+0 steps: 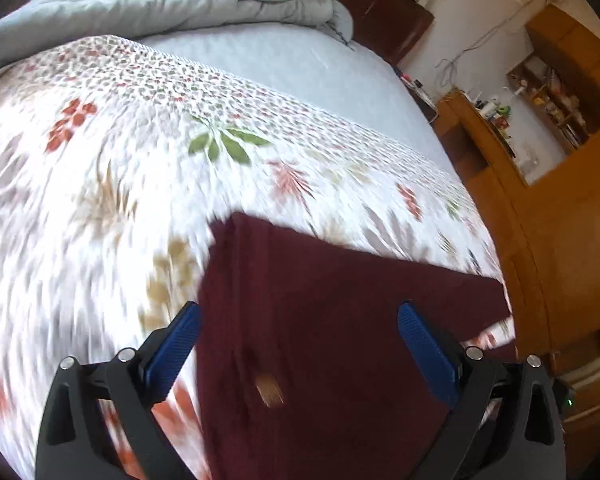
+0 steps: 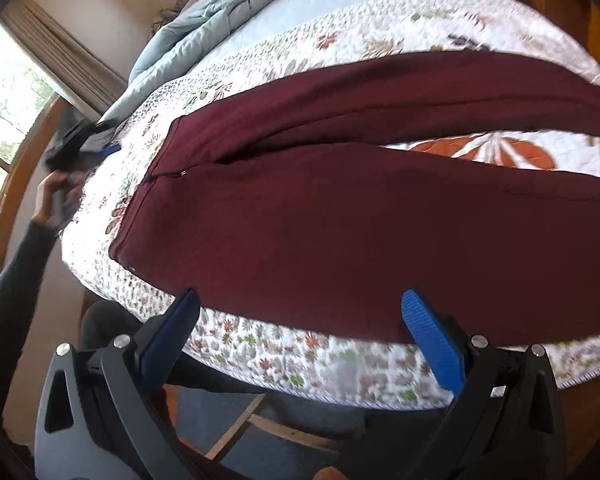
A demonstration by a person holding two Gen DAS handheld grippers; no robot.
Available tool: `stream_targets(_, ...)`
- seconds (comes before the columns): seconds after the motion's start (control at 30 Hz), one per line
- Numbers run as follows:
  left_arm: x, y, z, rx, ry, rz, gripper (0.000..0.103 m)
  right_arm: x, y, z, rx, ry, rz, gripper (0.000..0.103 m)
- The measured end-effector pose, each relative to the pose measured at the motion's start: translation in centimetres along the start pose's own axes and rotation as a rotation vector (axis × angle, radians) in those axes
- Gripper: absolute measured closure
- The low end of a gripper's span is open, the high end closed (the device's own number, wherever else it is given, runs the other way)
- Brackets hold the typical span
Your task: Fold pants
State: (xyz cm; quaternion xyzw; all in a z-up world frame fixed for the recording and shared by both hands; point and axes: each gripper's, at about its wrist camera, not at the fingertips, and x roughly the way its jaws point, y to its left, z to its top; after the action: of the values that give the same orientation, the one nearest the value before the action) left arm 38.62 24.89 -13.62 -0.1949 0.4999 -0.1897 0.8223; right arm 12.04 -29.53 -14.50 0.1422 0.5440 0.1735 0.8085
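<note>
Across the floral quilt [image 2: 284, 354] your maroon pants [image 2: 340, 220] lie flat with legs apart, ready for folding, while your left gripper [image 1: 299, 342] and right gripper [image 2: 300, 334] hover spread wide, empty.

Matt maroon cloth pants [image 2: 340, 216] on quilted bedspread [image 1: 140, 160].

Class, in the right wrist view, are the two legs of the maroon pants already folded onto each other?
No: the maroon pants lie flat, legs apart.

Both tools [image 1: 299, 354] [image 2: 300, 338] wide apart, empty
</note>
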Motion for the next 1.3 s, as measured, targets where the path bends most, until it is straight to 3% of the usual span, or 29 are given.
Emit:
stream_targets(0.17, 7.4, 4.5, 3.7, -0.071, 0.096, 0.017, 0.004, 1.9, -1.5, 1.9, 0.049, 0.038, 0.034, 0.002)
stream_targets(0.23, 9.7, 5.2, 4.1, -0.047, 0.137, 0.016, 0.004, 2.9, -2.3, 2.6, 0.071, 0.059, 0.041, 0.002)
stream_targets(0.3, 11.4, 4.5, 4.2, 0.040, 0.166, 0.032, 0.004, 3.5, -3.1, 3.1, 0.081, 0.074, 0.046, 0.002)
stream_targets(0.4, 12.0, 2.8, 3.8, 0.173, 0.205, -0.002, 0.006, 2.7, -4.5, 4.5, 0.076, 0.070, 0.077, 0.002)
stream_targets(0.47, 11.9, 2.0, 3.6, 0.202, 0.232, -0.067, 0.006, 1.2, -6.0, 5.9, 0.069, 0.047, 0.098, 0.002)
stream_targets(0.53, 12.3, 1.2, 3.3, 0.228, 0.255, -0.080, 0.006, -0.6, -8.2, 7.6, 0.076, 0.028, 0.147, 0.002)
stream_targets(0.67, 13.6, -0.2, 2.8, 0.265, 0.315, -0.078, 0.006, -4.8, -15.4, 11.7, 0.107, 0.035, 0.161, 0.003)
stream_targets(0.83, 14.5, 0.2, 3.2, 0.196, 0.332, -0.061, 0.006, -11.4, -29.5, 17.9, 0.262, -0.017, 0.021, 0.003)
stream_targets(0.97, 14.8, 0.4, 3.3, 0.149, 0.327, -0.059, 0.004, -12.5, -38.9, 20.7, 0.360, -0.016, -0.068, 0.003)
stream_targets(1.1, 14.9, 0.8, 3.6, 0.091, 0.330, -0.043, 0.004, -9.8, -43.8, 21.8, 0.390, 0.022, -0.086, 0.003)
stream_targets(1.3, 15.8, 0.8, 4.2, 0.038, 0.310, -0.001, 0.004, -6.1, -45.4, 23.7, 0.298, 0.099, -0.047, 0.002)
